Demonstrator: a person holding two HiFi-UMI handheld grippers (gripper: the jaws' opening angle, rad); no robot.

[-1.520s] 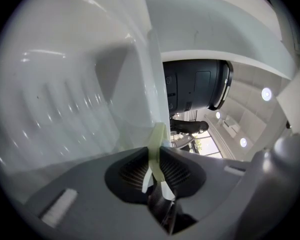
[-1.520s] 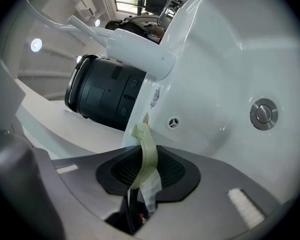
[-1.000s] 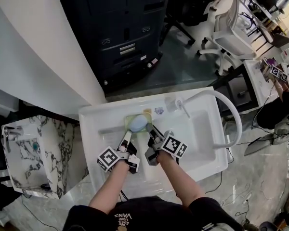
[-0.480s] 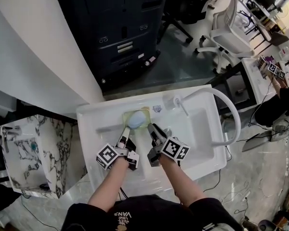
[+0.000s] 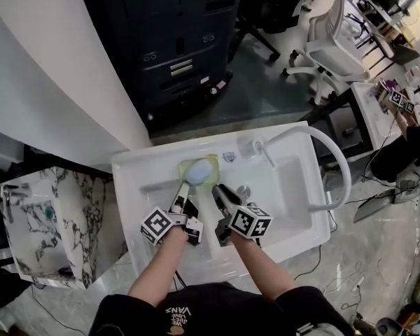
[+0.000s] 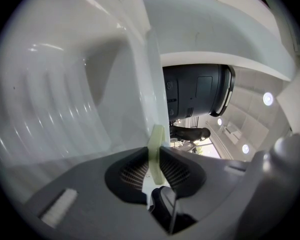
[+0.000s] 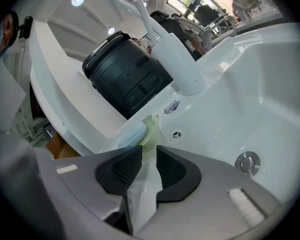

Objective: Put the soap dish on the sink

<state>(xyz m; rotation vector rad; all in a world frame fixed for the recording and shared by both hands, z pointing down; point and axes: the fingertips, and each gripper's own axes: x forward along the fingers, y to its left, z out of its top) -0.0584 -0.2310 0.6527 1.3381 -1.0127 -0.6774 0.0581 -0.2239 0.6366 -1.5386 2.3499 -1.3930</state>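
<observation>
Left hand-held gripper was clamped on the thin near rim of the dish, with the pale green edge pinched between its pads. Right hand-held gripper was released: pads slightly apart, nothing between them, dish just ahead of its tips and not touching. The dish sat straight ahead of both grippers at the back ledge of the sink, with blue soap on it. The basin lay below and to the right of the right gripper, and the drain was near its right jaw. Couldn't tell whether the dish was fully seated on the ledge or overhanging the basin edge. Placement looked nearly done, with only the left release left. Risks, as I judge them: a one-sided pinch on the rim could let the dish pivot. Opening before it lies flat could tip it into the basin or slide the soap off. Backing the left gripper out with the jaws not fully open could drag the dish off the ledge. The right gripper was close enough to knock it on any forward drift.
</observation>
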